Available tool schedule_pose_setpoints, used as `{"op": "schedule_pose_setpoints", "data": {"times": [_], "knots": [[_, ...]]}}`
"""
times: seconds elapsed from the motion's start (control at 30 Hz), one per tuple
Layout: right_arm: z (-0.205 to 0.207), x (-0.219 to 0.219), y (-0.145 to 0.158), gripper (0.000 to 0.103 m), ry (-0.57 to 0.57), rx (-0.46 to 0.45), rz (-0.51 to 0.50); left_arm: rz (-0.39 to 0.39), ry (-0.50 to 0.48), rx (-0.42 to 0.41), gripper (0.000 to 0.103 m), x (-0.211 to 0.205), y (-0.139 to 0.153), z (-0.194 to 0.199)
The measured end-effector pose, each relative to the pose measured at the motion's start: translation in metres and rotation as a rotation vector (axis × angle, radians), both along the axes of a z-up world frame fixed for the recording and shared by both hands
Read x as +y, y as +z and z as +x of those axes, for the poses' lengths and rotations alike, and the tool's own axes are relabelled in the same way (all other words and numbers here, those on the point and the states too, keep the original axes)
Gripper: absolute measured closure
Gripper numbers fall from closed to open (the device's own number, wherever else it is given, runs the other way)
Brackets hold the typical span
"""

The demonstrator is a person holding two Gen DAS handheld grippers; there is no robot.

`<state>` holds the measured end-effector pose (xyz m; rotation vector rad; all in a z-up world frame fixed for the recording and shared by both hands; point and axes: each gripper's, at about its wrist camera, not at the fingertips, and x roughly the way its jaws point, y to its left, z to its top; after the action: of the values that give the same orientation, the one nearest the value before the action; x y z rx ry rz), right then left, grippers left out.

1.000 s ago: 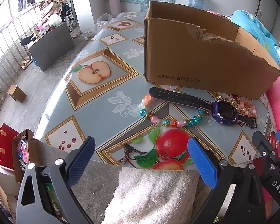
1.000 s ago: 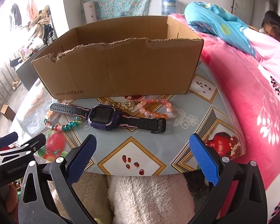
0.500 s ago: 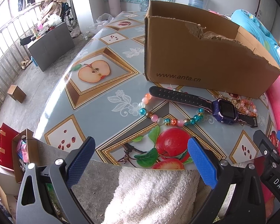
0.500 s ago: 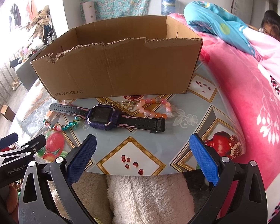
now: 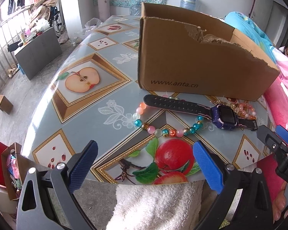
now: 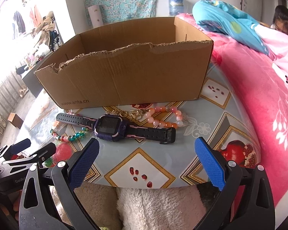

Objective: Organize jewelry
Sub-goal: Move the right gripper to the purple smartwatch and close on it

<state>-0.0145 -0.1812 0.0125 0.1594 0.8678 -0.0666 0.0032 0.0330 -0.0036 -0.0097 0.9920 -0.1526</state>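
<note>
fruit-print table [image 6: 207, 115]: cardboard box [image 6: 128, 76] upright, interior unseen; watch [image 6: 113, 127] outside.

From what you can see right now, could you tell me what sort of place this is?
Most likely a lived-in bedroom at home: a table with a fruit-print cover stands against a bed with a pink quilt, clothes hang in the background, and a water jug stands by the wall.

Landmark: cardboard box [image 6: 132, 80], open-topped, torn near wall.
In front of box: watch [image 6: 113, 125], multicoloured bead bracelet [image 5: 163, 130], pink bead bracelet [image 6: 163, 117] and gold chain [image 6: 132, 113] crowd the strip.
Nearer than watch: bare surface [image 6: 140, 159] to the edge.
Left of box: open surface [image 5: 105, 72].
Right of box: pink bedding [image 6: 259, 99] close by.
</note>
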Motion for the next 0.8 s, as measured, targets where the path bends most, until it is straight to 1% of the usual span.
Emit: {"op": "schedule_pose_setpoints", "data": {"times": [0.03,0.1,0.17,0.2,0.27,0.3,0.37,0.43,0.53,0.57,0.6,0.67,0.7,0.73,0.77,0.8], "knots": [[0.001,0.001,0.001,0.008,0.017,-0.008,0.006,-0.025,-0.011,-0.005,0.006,0.002,0.001,0.001],[0.004,0.003,0.002,0.012,0.056,-0.020,0.008,-0.088,-0.033,-0.022,0.006,0.007,0.005,0.004],[0.008,0.007,0.003,0.024,0.106,-0.027,0.021,-0.138,-0.049,-0.027,0.006,0.010,0.010,0.009],[0.010,0.009,0.002,0.026,0.130,-0.027,0.029,-0.152,-0.052,-0.025,0.006,0.011,0.011,0.011],[0.016,0.014,-0.001,0.036,0.178,-0.019,0.055,-0.167,-0.057,-0.022,0.006,0.010,0.013,0.018],[0.020,0.017,-0.002,0.039,0.198,-0.011,0.073,-0.170,-0.055,-0.022,0.006,0.010,0.013,0.020],[0.026,0.021,-0.006,0.048,0.226,0.004,0.094,-0.174,-0.045,-0.039,0.006,0.010,0.014,0.025],[0.033,0.026,-0.009,0.053,0.248,0.017,0.097,-0.176,-0.041,-0.070,0.006,0.010,0.014,0.027],[0.039,0.028,-0.015,0.060,0.268,0.033,0.102,-0.169,-0.057,-0.089,0.006,0.005,0.013,0.036],[0.042,0.028,-0.017,0.064,0.274,0.042,0.106,-0.163,-0.067,-0.092,0.008,0.002,0.011,0.039],[0.045,0.029,-0.020,0.064,0.277,0.050,0.107,-0.160,-0.078,-0.092,0.011,-0.001,0.010,0.042],[0.047,0.030,-0.020,0.065,0.285,0.037,0.090,-0.166,-0.104,-0.074,0.023,-0.008,0.006,0.049],[0.048,0.032,-0.020,0.065,0.293,0.034,0.081,-0.172,-0.111,-0.060,0.026,-0.010,0.002,0.053],[0.049,0.033,-0.020,0.065,0.299,0.033,0.074,-0.180,-0.116,-0.042,0.033,-0.012,-0.001,0.057],[0.049,0.034,-0.020,0.065,0.304,0.029,0.070,-0.189,-0.117,-0.022,0.035,-0.013,-0.004,0.060],[0.049,0.035,-0.020,0.065,0.309,0.027,0.066,-0.186,-0.113,-0.030,0.035,-0.014,-0.005,0.062]]}}
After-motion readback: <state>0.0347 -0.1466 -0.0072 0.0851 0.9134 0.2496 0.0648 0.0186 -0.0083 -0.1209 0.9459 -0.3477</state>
